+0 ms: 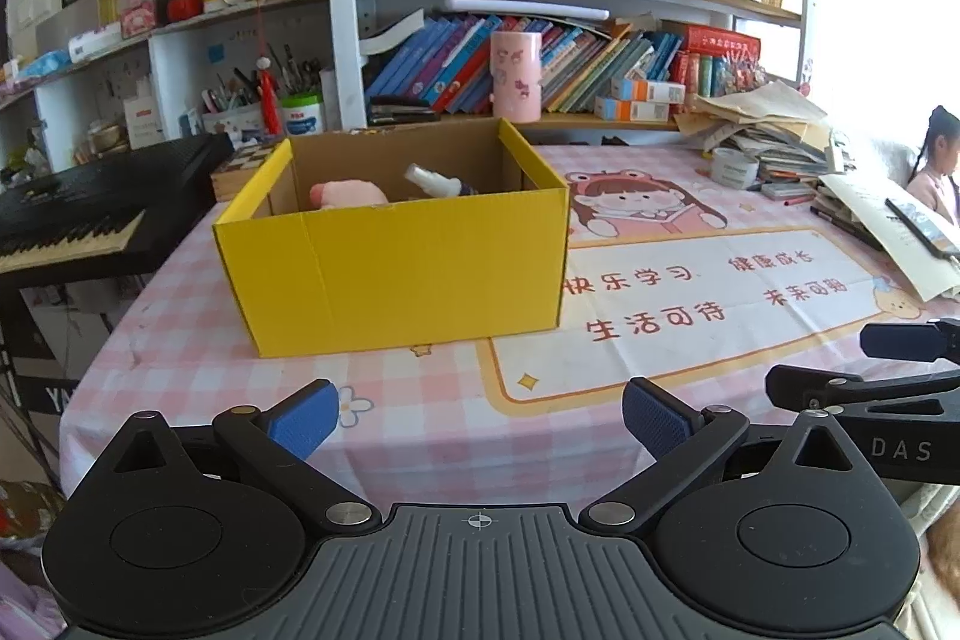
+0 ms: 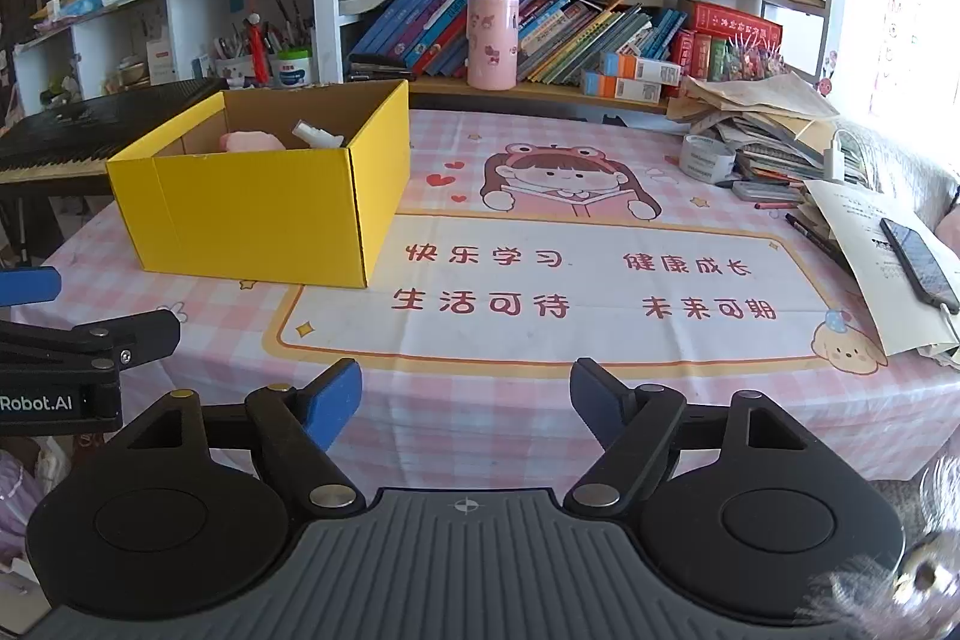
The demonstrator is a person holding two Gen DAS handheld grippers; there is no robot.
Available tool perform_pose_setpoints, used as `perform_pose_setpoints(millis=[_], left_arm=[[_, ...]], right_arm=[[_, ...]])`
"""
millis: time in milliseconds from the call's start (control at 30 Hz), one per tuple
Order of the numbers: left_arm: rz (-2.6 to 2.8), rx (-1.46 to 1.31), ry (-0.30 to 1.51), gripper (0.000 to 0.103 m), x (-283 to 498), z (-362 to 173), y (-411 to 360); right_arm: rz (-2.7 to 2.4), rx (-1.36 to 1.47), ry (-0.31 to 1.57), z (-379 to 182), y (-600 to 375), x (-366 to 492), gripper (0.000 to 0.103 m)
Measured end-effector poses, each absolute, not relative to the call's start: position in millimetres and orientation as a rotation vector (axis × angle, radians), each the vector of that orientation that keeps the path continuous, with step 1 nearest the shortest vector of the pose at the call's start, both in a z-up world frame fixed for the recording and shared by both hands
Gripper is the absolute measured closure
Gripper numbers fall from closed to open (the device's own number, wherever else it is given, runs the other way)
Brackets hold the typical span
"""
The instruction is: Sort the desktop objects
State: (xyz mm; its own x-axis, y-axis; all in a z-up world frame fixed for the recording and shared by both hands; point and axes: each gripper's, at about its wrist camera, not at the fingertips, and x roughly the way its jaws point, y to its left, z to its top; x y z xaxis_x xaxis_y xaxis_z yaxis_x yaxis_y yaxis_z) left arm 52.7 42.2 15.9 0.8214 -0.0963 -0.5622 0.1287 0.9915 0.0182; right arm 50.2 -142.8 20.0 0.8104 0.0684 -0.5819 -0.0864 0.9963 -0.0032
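Right now your left gripper [image 1: 477, 421] stands wide apart, its blue pads [image 1: 306, 424] spread with nothing between them, held above the near edge of the table [image 1: 198, 370]. Your right gripper [image 2: 465, 400] is parted too, a little narrower, and likewise has nothing between its blue pads [image 2: 333, 400]; it hangs over the pink checked tablecloth [image 2: 480, 418] just short of the printed panel with red lettering [image 2: 576, 280]. In the left wrist view the right gripper's black body shows at the right edge, and in the right wrist view the left one shows at the left edge, so the two sit side by side.

Beyond your left gripper, straight ahead, the yellow cardboard box [image 1: 390, 268] sits open on the cloth, touching the left border of the printed panel. Inside it, toward the back, lie a pink soft item [image 1: 348, 193] and a white spray bottle [image 1: 432, 181] tilted on its side just to its right. From the right wrist view the same box stands ahead and to the left.

To the box's left a black keyboard instrument [image 1: 78, 214] runs off the table's side. Behind the box, on the lower shelf, a pink cylindrical holder [image 1: 516, 76] stands upright before leaning books [image 1: 432, 58]. At the far right of the table lie a heap of papers [image 2: 762, 118], a roll of tape [image 2: 708, 157] and a dark phone [image 2: 921, 256] resting on a sheet of paper. A seated person [image 1: 936, 172] shows at the right edge of the left wrist view.
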Motion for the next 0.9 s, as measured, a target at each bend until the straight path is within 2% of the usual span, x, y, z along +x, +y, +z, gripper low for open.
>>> perform_pose_setpoints(millis=[267, 900], left_arm=[[-0.142, 0.075, 0.606, 0.0, 57, 15, 36], [-0.125, 0.076, 0.608, 0.0, 62, 14, 37]], right_arm=[[0.072, -0.024, 0.635, 20, -147, 53, 0.025], [0.081, -0.042, 0.641, 20, -144, 63, 0.024]])
